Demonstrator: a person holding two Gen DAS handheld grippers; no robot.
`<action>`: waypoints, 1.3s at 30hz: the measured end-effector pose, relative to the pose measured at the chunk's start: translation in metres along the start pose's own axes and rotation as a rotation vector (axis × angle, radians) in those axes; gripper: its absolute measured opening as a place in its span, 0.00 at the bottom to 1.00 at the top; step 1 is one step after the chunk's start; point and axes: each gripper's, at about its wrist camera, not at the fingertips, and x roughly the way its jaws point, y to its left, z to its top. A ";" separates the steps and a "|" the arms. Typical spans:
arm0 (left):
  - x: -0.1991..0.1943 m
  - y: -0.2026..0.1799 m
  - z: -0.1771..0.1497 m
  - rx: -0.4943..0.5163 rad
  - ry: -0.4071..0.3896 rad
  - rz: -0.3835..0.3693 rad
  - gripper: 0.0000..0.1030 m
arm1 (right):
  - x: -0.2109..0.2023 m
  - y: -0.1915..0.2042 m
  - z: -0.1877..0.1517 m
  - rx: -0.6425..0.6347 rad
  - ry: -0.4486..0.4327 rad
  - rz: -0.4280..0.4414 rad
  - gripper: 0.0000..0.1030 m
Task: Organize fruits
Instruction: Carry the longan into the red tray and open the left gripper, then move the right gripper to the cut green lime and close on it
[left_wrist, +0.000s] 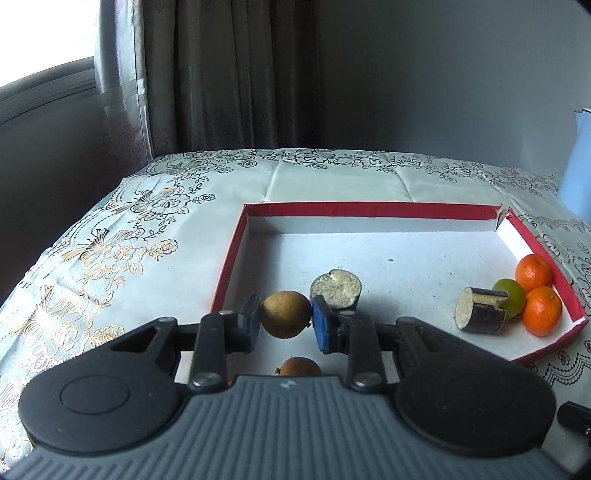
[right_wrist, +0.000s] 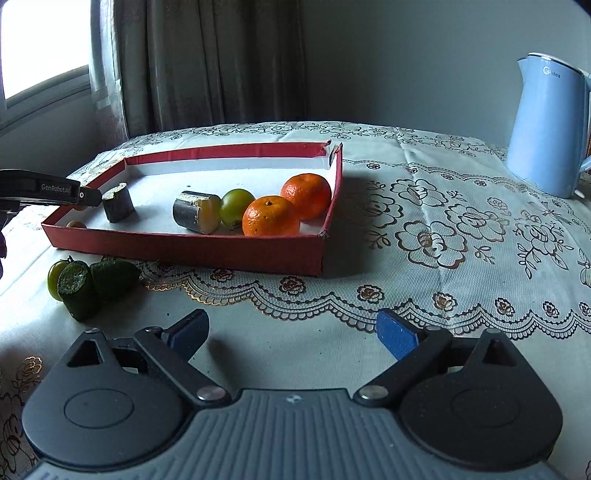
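My left gripper (left_wrist: 286, 318) is shut on a small round brown fruit (left_wrist: 285, 309), held just above the near left part of the red-rimmed tray (left_wrist: 229, 269). A second brown fruit (left_wrist: 300, 366) lies on the tray floor under it. The tray also holds two dark cut stalk pieces (left_wrist: 337, 288) (left_wrist: 480, 310), a green fruit (left_wrist: 514, 295) and two oranges (left_wrist: 533, 272) (left_wrist: 542, 311) in its right corner. My right gripper (right_wrist: 291, 332) hangs open and empty over the tablecloth, in front of the tray (right_wrist: 184, 251).
On the cloth in front of the tray's left corner lie a green fruit (right_wrist: 55, 278) and two dark green cucumber pieces (right_wrist: 77, 290) (right_wrist: 114, 277). A light blue kettle (right_wrist: 546, 125) stands at the far right. Curtains and a wall lie behind the table.
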 end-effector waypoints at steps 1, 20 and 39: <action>-0.001 0.000 -0.001 -0.001 -0.005 0.007 0.32 | 0.000 0.000 0.000 0.003 -0.001 0.003 0.96; -0.109 0.023 -0.073 -0.001 -0.093 0.016 0.81 | -0.001 -0.002 0.000 0.012 -0.003 0.009 0.96; -0.095 0.021 -0.098 0.016 -0.017 0.042 0.88 | -0.026 0.079 -0.011 -0.216 -0.131 0.238 0.95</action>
